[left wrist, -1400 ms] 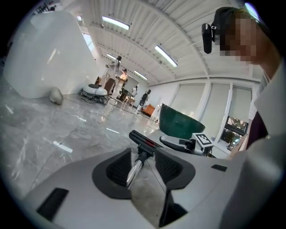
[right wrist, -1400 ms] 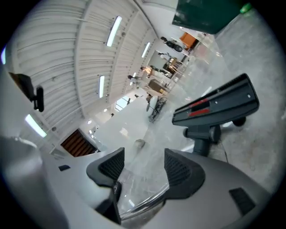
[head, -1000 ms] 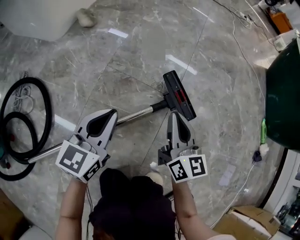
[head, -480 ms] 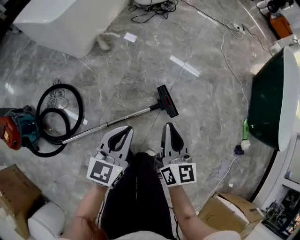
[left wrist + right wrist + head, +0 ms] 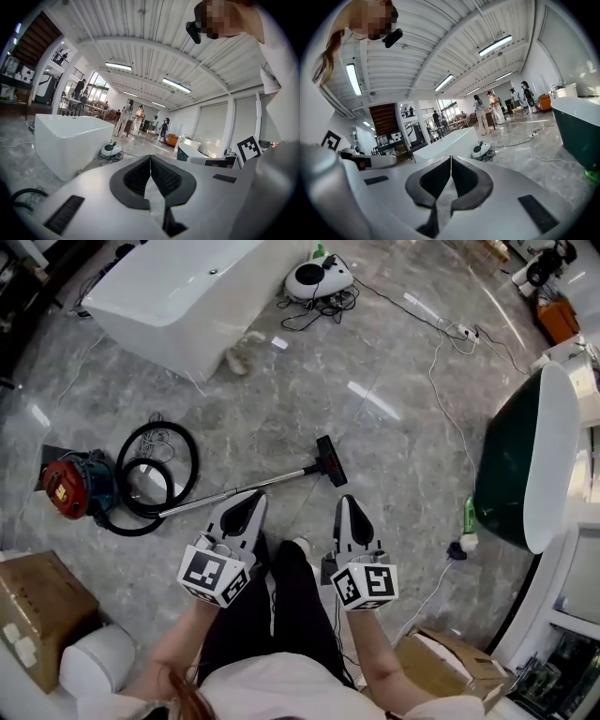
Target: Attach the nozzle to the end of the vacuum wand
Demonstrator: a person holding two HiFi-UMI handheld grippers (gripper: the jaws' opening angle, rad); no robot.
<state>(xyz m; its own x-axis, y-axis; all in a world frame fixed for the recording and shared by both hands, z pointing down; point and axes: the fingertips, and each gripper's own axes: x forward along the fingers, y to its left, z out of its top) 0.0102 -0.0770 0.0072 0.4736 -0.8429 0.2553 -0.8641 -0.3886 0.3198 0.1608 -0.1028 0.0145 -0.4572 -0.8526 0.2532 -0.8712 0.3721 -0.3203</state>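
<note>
The black floor nozzle point(image 5: 330, 460) sits on the far end of the metal wand point(image 5: 234, 487), which lies flat on the marble floor. The wand runs back to a coiled black hose point(image 5: 155, 474) and a red vacuum body point(image 5: 73, 487). My left gripper point(image 5: 252, 499) is shut and empty, held high above the floor in front of the person's legs. My right gripper point(image 5: 349, 503) is beside it, also shut with nothing in it. In the left gripper view the left gripper point(image 5: 150, 157) points almost level across the room, as does the right gripper point(image 5: 451, 158) in its own view.
A white bathtub point(image 5: 178, 296) stands at the far left, with a small white machine point(image 5: 319, 277) and cables beyond it. A dark green tub point(image 5: 520, 460) is at the right, a green bottle point(image 5: 469, 512) beside it. Cardboard boxes point(image 5: 33, 615) point(image 5: 441, 662) flank the person. People stand far off point(image 5: 487, 112).
Both grippers have risen well up from the floor, staying shut. The head view now looks from higher, so the wand, nozzle and hose appear smaller and farther below.
</note>
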